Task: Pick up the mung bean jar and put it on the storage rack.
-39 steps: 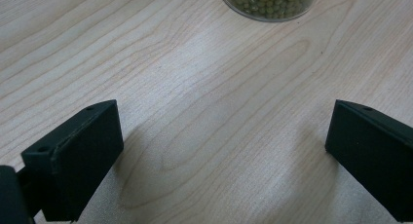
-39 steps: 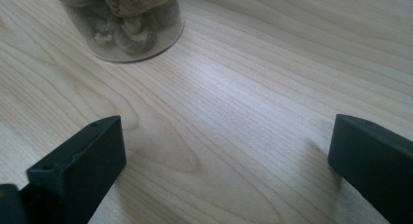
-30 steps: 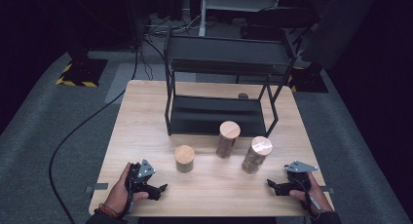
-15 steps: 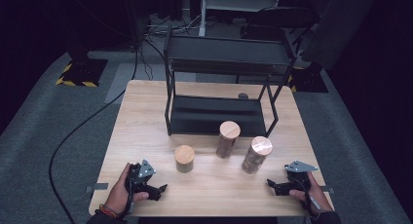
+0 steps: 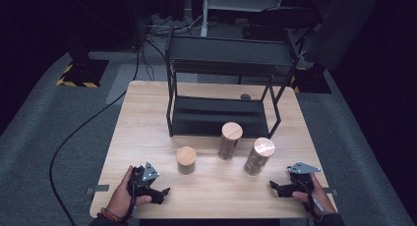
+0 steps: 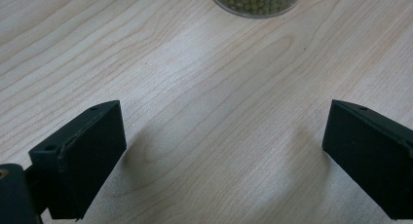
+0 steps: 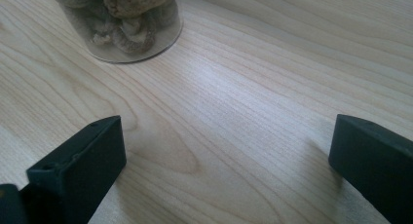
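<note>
Three clear jars with wooden lids stand on the wooden table (image 5: 147, 108): a short jar (image 5: 186, 159) of green beans (image 6: 255, 0), a tall jar (image 5: 230, 140) behind it, and a jar (image 5: 258, 155) of brown dried pieces (image 7: 124, 24) to the right. My left gripper (image 5: 160, 194) (image 6: 224, 151) rests near the front left edge and points at the short jar. Its jaws stand wide apart and have just been closing a little, with only bare wood between them. At the front right my right gripper (image 5: 275, 188) (image 7: 226, 156) is open and holds nothing, facing the brown-filled jar.
A black two-level metal rack (image 5: 221, 73) stands on the far half of the table, its lower shelf (image 5: 216, 115) just behind the jars. A small dark round thing (image 5: 245, 96) lies behind the rack. A cable (image 5: 78, 132) runs across the grey floor at left.
</note>
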`<state>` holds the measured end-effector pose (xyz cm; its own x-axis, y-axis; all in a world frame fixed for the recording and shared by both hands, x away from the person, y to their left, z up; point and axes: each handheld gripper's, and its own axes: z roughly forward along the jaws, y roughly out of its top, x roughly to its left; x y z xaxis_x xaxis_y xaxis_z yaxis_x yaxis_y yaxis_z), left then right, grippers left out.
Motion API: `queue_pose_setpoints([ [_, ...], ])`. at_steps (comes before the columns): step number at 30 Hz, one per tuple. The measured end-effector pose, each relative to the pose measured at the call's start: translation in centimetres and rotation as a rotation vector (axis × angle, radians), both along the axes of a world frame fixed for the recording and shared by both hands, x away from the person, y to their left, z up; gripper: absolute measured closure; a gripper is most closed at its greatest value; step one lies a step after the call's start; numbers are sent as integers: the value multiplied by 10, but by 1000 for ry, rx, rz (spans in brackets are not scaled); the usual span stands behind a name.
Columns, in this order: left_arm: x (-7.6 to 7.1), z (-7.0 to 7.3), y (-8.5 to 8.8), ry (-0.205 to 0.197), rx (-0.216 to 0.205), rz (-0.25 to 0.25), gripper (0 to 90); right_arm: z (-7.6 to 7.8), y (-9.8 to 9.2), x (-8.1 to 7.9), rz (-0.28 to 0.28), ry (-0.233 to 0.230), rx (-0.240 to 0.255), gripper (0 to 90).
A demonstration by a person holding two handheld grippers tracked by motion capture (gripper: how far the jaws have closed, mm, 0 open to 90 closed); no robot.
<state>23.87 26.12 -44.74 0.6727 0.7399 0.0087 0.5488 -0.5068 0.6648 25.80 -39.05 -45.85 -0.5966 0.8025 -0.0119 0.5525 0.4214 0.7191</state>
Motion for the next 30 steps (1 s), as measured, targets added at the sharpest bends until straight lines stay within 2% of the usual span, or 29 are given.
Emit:
queue_pose_setpoints([
  [15,2,3,-10,-19,3,-28,19,0,0,0,2,0,0,0],
  [26,5,7,-16,-50,-5,-45,19,0,0,0,3,0,0,0],
  [30,9,7,-15,-49,-27,-48,20,0,0,0,3,0,0,0],
])
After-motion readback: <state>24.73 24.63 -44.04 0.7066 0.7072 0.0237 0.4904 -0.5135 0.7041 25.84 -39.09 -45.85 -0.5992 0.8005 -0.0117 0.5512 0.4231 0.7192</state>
